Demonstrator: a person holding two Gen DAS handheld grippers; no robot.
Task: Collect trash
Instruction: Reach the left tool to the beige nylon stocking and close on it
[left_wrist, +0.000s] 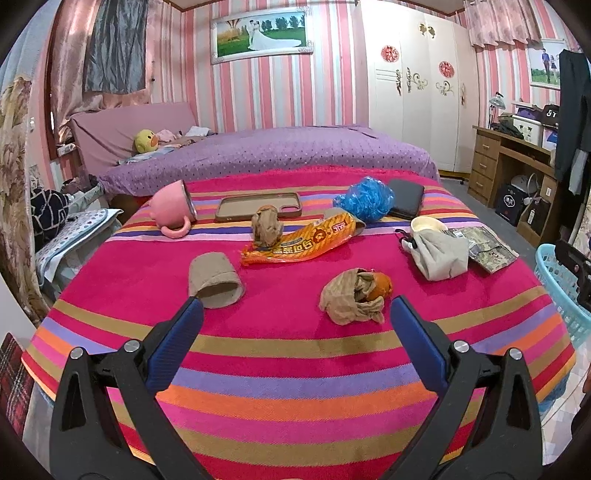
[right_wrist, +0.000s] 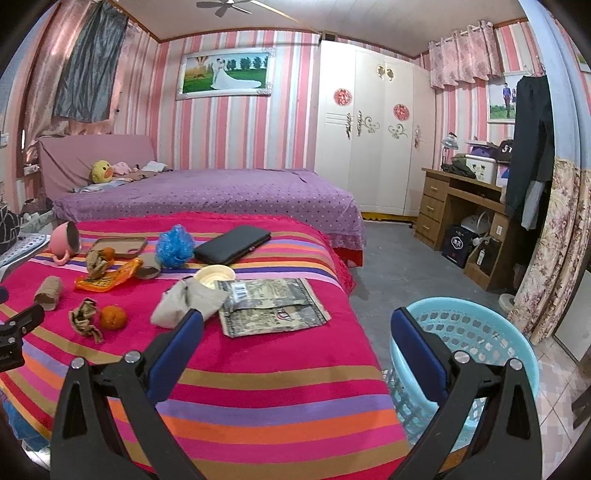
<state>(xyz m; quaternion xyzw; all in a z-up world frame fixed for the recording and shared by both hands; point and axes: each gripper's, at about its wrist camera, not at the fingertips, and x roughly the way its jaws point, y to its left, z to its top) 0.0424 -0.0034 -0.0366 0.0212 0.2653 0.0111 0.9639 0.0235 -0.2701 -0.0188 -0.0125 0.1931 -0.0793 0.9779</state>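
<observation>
Your left gripper and right gripper both hang with jaws apart and empty. The crumpled paper lies mid-blanket, the foil packet near the striped blanket's right edge, handy to the blue basket standing just off that edge.

A crumpled brown paper wad lies touching an orange; a cardboard tube and orange wrapper lie flat; the blue plastic basket stands upright.
</observation>
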